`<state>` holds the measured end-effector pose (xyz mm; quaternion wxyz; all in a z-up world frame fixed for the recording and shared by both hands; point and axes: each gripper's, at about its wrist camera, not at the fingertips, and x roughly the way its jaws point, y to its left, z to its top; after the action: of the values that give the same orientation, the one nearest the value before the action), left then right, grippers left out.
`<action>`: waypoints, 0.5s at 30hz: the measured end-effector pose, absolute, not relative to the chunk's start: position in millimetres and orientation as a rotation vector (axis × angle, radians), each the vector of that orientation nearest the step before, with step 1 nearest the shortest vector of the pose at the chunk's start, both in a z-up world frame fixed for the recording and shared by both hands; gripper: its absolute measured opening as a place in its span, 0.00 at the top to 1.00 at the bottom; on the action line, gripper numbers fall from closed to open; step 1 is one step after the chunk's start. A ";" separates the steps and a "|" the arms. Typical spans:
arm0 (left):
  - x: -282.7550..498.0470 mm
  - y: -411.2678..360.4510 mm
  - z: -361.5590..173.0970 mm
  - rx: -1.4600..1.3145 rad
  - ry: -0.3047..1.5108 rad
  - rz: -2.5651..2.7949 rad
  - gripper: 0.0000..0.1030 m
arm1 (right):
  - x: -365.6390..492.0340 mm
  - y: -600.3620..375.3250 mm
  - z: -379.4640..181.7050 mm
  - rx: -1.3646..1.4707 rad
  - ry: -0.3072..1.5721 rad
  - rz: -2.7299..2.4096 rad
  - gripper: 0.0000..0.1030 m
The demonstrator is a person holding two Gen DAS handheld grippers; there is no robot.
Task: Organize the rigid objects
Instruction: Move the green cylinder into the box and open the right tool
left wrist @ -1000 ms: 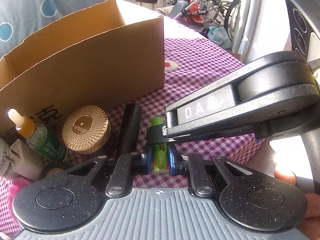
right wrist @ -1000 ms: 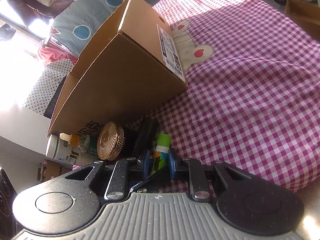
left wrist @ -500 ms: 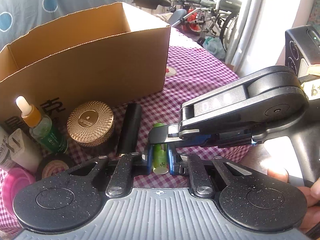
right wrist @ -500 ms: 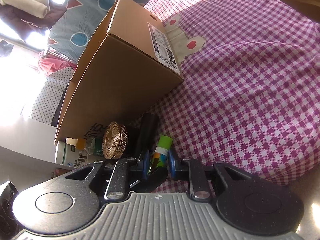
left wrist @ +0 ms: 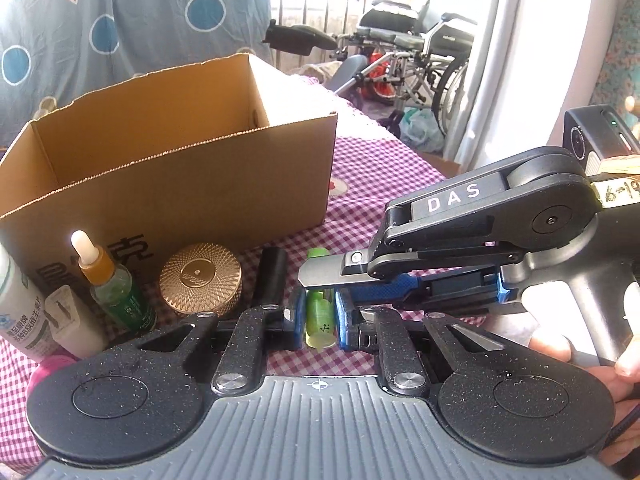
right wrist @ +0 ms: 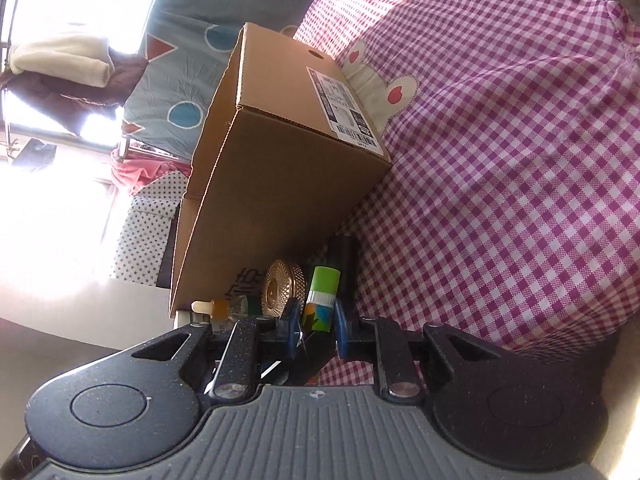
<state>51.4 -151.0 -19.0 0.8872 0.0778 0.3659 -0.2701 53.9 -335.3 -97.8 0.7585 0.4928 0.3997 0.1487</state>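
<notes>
A green tube point(left wrist: 318, 312) with a green cap is pinched between the blue pads of my left gripper point(left wrist: 320, 320), which is shut on it just above the checked cloth point(left wrist: 380, 168). My right gripper point(left wrist: 320, 288) comes in from the right and straddles the same tube. In the right wrist view the tube point(right wrist: 325, 280) stands between that gripper's point(right wrist: 316, 316) pads. Those jaws are closing, with a thin gap still showing on each side. The open cardboard box point(left wrist: 200, 184) stands just behind.
In front of the box stand a gold-lidded jar point(left wrist: 200, 280), a black cylinder point(left wrist: 270, 276), a dropper bottle point(left wrist: 112, 280), a white tube point(left wrist: 20, 320) and a white plug point(left wrist: 68, 320). A hand point(left wrist: 552, 344) holds the right gripper. Wheelchairs stand beyond the table's far edge.
My left gripper has risen with the green tube, so the inside of the box now shows. The right gripper has rolled and stayed around the tube, its jaws a little narrower.
</notes>
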 end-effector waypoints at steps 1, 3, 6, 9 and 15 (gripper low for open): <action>50.3 -149.5 -14.5 0.160 0.748 -0.563 0.86 | 53.3 -334.5 -91.7 1.067 0.860 0.328 0.81; 47.2 -145.2 -3.7 0.157 0.716 -0.563 0.86 | 53.0 -331.7 -77.7 1.051 0.835 0.340 0.81; 46.1 -135.8 16.1 0.150 0.666 -0.558 0.86 | 55.9 -323.9 -50.2 1.011 0.792 0.369 0.81; 51.9 -124.3 38.7 0.134 0.623 -0.534 0.86 | 65.8 -312.8 -20.8 0.951 0.750 0.417 0.81; 82.8 -101.2 73.6 0.106 0.596 -0.445 0.86 | 108.8 -278.7 27.3 0.830 0.717 0.522 0.81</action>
<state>82.8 -101.2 73.6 0.9304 0.0516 0.2908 -0.2172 108.8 -278.7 27.3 0.8211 0.3901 0.3370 0.2451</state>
